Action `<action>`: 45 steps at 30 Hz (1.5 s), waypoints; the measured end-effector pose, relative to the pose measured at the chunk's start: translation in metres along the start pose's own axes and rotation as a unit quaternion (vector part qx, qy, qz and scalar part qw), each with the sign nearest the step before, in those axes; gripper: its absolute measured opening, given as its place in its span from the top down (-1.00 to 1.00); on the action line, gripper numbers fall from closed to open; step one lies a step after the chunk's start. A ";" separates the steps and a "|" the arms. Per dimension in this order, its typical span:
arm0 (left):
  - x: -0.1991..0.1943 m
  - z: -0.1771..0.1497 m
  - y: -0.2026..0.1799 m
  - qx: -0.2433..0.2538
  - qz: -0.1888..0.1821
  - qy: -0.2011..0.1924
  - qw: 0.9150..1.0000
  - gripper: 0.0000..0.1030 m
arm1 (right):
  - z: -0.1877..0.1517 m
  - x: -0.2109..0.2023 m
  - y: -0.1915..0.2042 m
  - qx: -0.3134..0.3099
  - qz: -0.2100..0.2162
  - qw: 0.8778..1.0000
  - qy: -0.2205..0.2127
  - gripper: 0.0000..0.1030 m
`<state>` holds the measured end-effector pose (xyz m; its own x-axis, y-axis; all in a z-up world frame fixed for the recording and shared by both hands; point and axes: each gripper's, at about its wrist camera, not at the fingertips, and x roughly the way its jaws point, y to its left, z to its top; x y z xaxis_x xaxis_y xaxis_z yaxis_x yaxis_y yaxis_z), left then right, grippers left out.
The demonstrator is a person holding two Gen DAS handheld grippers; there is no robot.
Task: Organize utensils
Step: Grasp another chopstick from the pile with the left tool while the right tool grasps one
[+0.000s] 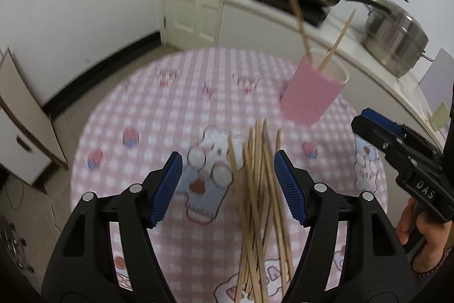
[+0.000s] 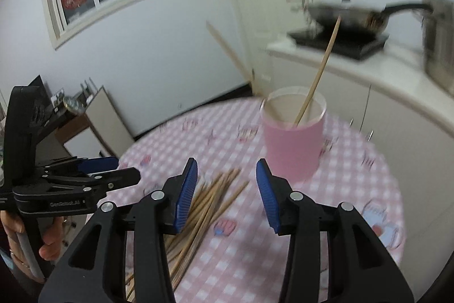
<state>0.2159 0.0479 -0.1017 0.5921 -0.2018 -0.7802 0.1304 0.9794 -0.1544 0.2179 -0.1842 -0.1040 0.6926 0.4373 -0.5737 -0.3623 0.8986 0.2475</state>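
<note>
Both sets of jaws stand apart with nothing gripped: the left gripper (image 1: 228, 186) hangs over a loose pile of wooden sticks (image 1: 259, 198) lying flat on the checked tabletop (image 1: 159, 110), long axes running near to far. Two sticks (image 2: 317, 73) lean upright in the pink cup (image 2: 292, 144) beyond. The right gripper (image 2: 227, 195) hangs just right of the pile.

Left tool (image 1: 228, 186) and right tool (image 2: 227, 193): black plastic frames, ribbed blue pads, silver screws; white lettering on the sides.
</note>
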 end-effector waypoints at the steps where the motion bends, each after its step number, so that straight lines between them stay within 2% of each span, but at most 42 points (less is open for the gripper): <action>1: 0.005 -0.002 0.002 -0.005 -0.003 0.009 1.000 -0.30 | -0.005 0.007 0.001 0.002 -0.002 1.000 0.016 0.20; 6: 0.032 -0.014 0.007 -0.018 -0.009 0.045 0.999 -0.29 | -0.020 0.029 0.005 0.013 -0.001 0.998 0.064 0.20; 10: 0.057 -0.019 0.006 -0.018 -0.004 0.080 0.997 0.08 | -0.025 0.041 0.004 0.015 -0.004 0.996 0.088 0.21; 16: 0.081 -0.019 0.005 -0.019 0.001 0.102 0.995 0.17 | -0.029 0.055 -0.002 0.019 -0.007 0.994 0.108 0.21; 25: 0.087 -0.011 0.001 0.002 0.024 0.098 0.995 0.26 | -0.029 0.077 -0.006 0.024 -0.001 0.990 0.138 0.21; 34: 0.086 -0.013 0.006 0.012 0.033 0.094 0.995 0.62 | -0.028 0.098 0.004 0.003 -0.008 0.985 0.170 0.21; 41: 0.087 -0.014 0.009 0.010 0.032 0.095 0.995 0.63 | -0.026 0.110 0.011 -0.004 -0.009 0.983 0.185 0.53; 45: 0.090 -0.011 0.007 0.010 0.034 0.097 0.995 0.63 | -0.021 0.114 0.011 -0.001 -0.012 0.981 0.194 0.58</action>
<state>0.2616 0.0372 -0.1793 0.4351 -0.1275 -0.8913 0.1129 0.9898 -0.0864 0.2795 -0.1257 -0.1830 0.4114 0.3688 -0.8335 -0.3508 0.9081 0.2287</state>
